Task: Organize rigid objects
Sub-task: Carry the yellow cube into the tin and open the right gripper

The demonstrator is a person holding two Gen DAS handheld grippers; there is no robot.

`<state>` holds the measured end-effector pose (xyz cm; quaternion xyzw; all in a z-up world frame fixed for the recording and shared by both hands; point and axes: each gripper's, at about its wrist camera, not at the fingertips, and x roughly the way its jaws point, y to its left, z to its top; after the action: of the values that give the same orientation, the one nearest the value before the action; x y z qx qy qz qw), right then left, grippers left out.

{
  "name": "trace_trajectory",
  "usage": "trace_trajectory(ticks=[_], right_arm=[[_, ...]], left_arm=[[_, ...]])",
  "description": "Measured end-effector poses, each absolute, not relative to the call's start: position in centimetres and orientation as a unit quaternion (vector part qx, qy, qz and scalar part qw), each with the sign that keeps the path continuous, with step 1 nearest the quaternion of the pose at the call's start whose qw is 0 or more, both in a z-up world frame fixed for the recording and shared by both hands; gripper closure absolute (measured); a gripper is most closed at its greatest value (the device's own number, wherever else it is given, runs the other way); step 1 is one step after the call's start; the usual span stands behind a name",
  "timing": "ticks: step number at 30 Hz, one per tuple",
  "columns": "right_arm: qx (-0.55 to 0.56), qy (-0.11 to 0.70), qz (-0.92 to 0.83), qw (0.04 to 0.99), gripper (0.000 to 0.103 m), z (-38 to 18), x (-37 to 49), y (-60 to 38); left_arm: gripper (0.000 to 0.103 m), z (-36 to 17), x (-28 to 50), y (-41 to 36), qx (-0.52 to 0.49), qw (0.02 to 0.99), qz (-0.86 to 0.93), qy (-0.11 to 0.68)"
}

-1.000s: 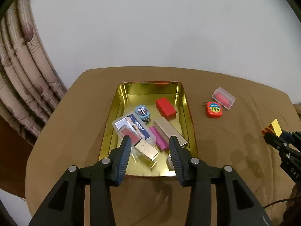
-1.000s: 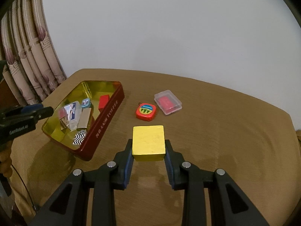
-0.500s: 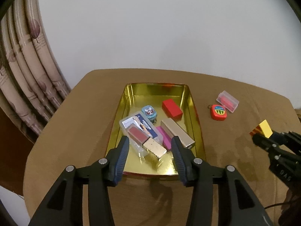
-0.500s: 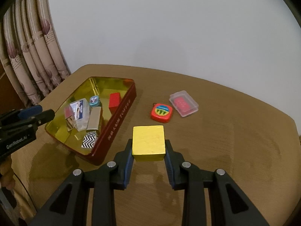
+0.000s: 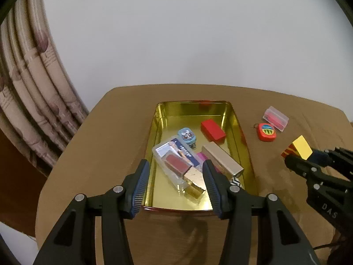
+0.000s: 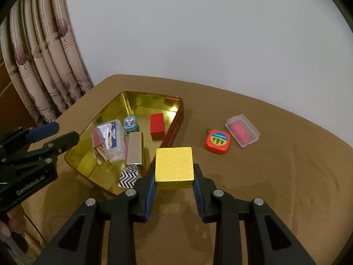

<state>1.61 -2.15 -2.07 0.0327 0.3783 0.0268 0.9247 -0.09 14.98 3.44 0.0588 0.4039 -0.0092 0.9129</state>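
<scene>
My right gripper (image 6: 174, 181) is shut on a yellow wooden block (image 6: 174, 167) and holds it above the table just right of the gold tin tray (image 6: 152, 97). The block also shows in the left wrist view (image 5: 301, 149). The tray (image 5: 194, 105) holds a red block (image 5: 213, 129), a gold bar (image 5: 222, 159), a clear case (image 5: 174, 156) and a small teal tin (image 5: 187, 134). My left gripper (image 5: 175, 185) is open and empty over the tray's near end. A red tape measure (image 6: 218, 141) and a clear box with a pink item (image 6: 242, 130) lie on the table.
A curtain (image 6: 44, 50) hangs at the left beyond the table edge. A white wall stands behind the brown table (image 6: 286, 176). A black-and-white zigzag card (image 6: 129, 177) lies in the tray's near corner.
My right gripper has carried the yellow block left toward the tray. My left gripper has drawn back and risen a little, still open.
</scene>
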Motion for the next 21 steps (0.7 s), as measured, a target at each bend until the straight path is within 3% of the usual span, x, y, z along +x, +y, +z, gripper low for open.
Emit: trace_trajectory(ticks=[8,21], right_arm=[[0.023,0.381,0.036,0.924,0.072,-2.1,2.4,-0.2],[0.02,0.39,0.048,0.919,0.072,-3.1,4.2,2.7]], left_arm=[[0.05,4.4,0.1,17.3,0.041,0.917,0.019,0.396],[0.049,4.6,0.7,20.5,0.002,0.914,0.034,0.405]])
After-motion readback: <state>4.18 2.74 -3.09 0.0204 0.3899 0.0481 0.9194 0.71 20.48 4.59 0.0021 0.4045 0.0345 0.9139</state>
